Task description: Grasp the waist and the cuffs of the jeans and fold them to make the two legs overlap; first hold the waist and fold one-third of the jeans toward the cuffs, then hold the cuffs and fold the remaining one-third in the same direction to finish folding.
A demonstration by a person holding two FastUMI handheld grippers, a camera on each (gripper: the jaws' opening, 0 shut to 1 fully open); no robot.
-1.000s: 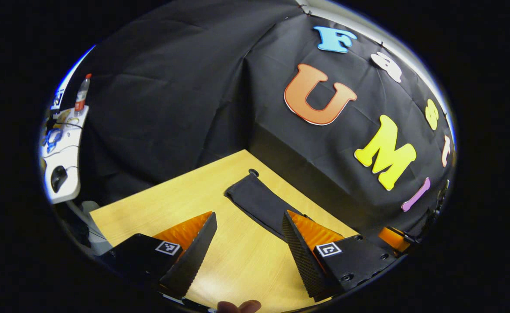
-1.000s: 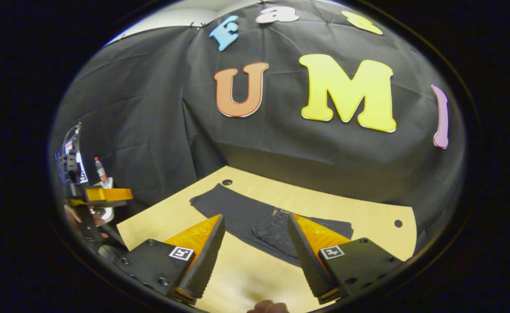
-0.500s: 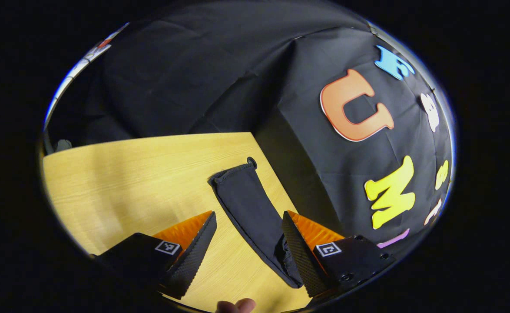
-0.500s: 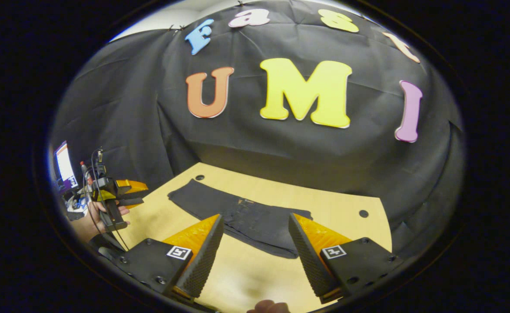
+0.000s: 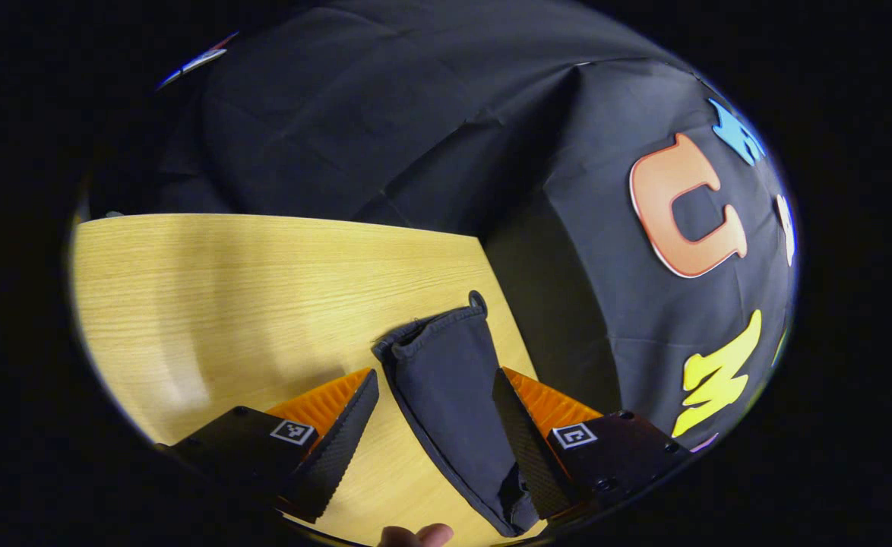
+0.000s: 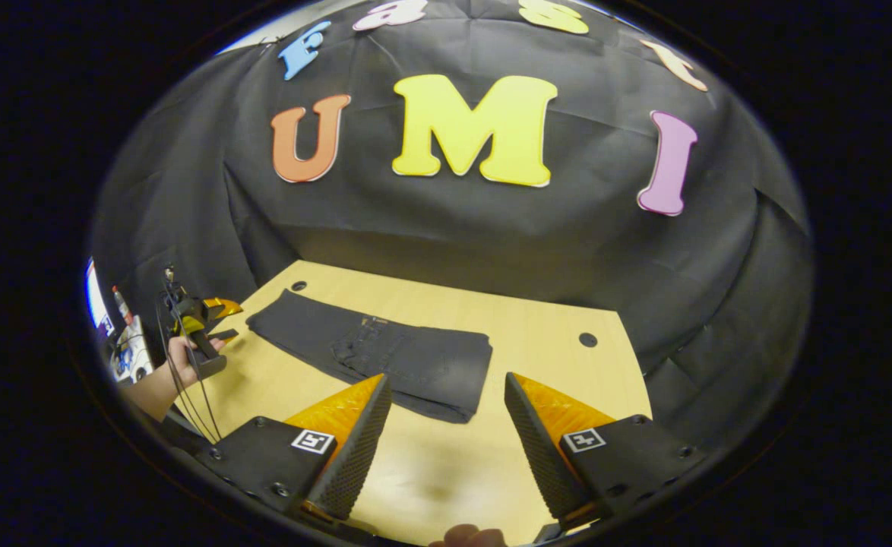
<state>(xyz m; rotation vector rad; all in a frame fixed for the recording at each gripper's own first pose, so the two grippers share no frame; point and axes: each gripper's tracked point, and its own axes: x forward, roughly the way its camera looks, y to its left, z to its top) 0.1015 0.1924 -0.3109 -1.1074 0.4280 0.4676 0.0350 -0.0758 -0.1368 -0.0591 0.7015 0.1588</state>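
Observation:
Dark jeans (image 6: 385, 353) lie flat on the wooden table (image 6: 537, 357), legs overlapped, cuffs to the left and the waist end (image 6: 467, 374) to the right. My right gripper (image 6: 446, 380) hovers open just in front of the waist end, touching nothing. In the left gripper view the cuff end (image 5: 438, 342) lies straight ahead, and the leg (image 5: 461, 433) runs back between the fingers of my open left gripper (image 5: 434, 376), close to the right finger. Far off in the right gripper view, a hand (image 6: 180, 357) holds the left gripper (image 6: 204, 319) beside the cuffs.
The table has small round holes, one by the cuffs (image 6: 298, 286) (image 5: 477, 298) and one at the right (image 6: 587, 339). Black cloth walls close the back and sides. Bare wood lies left of the cuff (image 5: 226, 289). A bottle (image 6: 117, 300) stands beyond the left table edge.
The left gripper has swung toward the cuff, which now sits larger and between its fingers. The right gripper has shifted right, from over the middle of the jeans to the waist end.

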